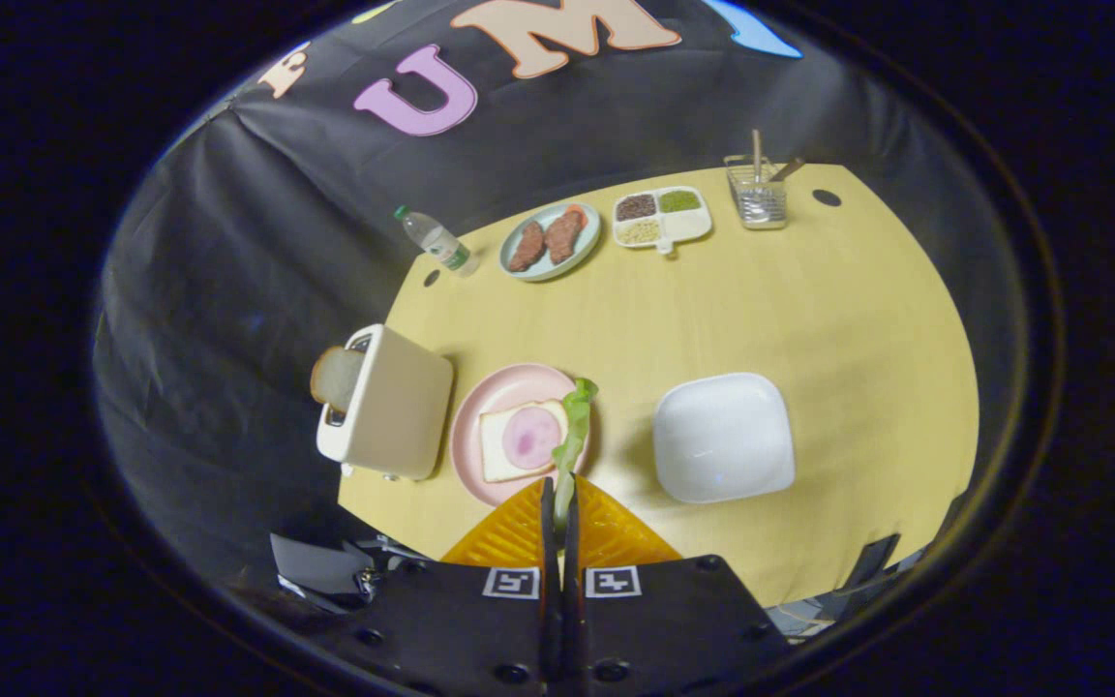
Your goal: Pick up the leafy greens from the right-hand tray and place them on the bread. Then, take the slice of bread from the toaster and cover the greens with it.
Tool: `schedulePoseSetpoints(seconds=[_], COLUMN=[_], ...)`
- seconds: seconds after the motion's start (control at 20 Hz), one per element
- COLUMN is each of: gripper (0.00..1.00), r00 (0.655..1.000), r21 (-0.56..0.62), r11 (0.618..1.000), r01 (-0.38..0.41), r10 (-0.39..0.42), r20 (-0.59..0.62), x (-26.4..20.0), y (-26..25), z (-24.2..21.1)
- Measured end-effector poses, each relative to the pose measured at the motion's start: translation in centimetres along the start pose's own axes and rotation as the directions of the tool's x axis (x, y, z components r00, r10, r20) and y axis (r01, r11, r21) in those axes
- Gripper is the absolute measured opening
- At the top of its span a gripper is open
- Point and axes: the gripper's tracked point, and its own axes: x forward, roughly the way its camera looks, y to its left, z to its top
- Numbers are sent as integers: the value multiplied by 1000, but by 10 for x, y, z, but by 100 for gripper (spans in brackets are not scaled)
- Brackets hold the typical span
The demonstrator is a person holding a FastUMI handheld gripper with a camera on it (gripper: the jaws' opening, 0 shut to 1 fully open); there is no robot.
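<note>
High above a pale yellow wooden table, the gripper has its two fingers clenched on the stem end of a pale green leaf of lettuce, which hangs out ahead of the fingertips over the right edge of a round pink plate. On that plate lies a square slice of white bread topped with a round pink slice of ham; the leaf runs along the bread's right side. Just left of the plate stands a cream-coloured toaster, a second slice of brown-crusted bread standing out of its slot. Right of the plate, apart from it, sits a white square tray with rounded corners. At the far side of the table, from left to right, are a clear plastic water bottle with a green label, a pale green round plate carrying two brown pieces of meat, a white divided dish of dark, green and pale grains, and a wire mesh holder with wooden utensils.
</note>
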Motion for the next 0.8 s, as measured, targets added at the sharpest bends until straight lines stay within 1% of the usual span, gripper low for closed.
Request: schedulePoseSetpoints(seconds=[0.2, 0.35, 0.5, 0.65, 0.7, 0.8], gripper=[4, 4, 4, 4, 4, 3], r00=[997, 991, 984, 981, 981, 982], r21=[13, -4, -14, -16, -22, -62], r11=[997, 992, 988, 989, 991, 996], r01=[-79, -122, -153, -146, -130, -64], r10=[79, 122, 151, 142, 126, 52], r20=[-11, -47, -93, -135, -150, -184], x=[31, 61, 88, 113, 122, 139], y=[54, 89, 111, 113, 107, 85], z=[1, -10, -19, -25, -28, -31])
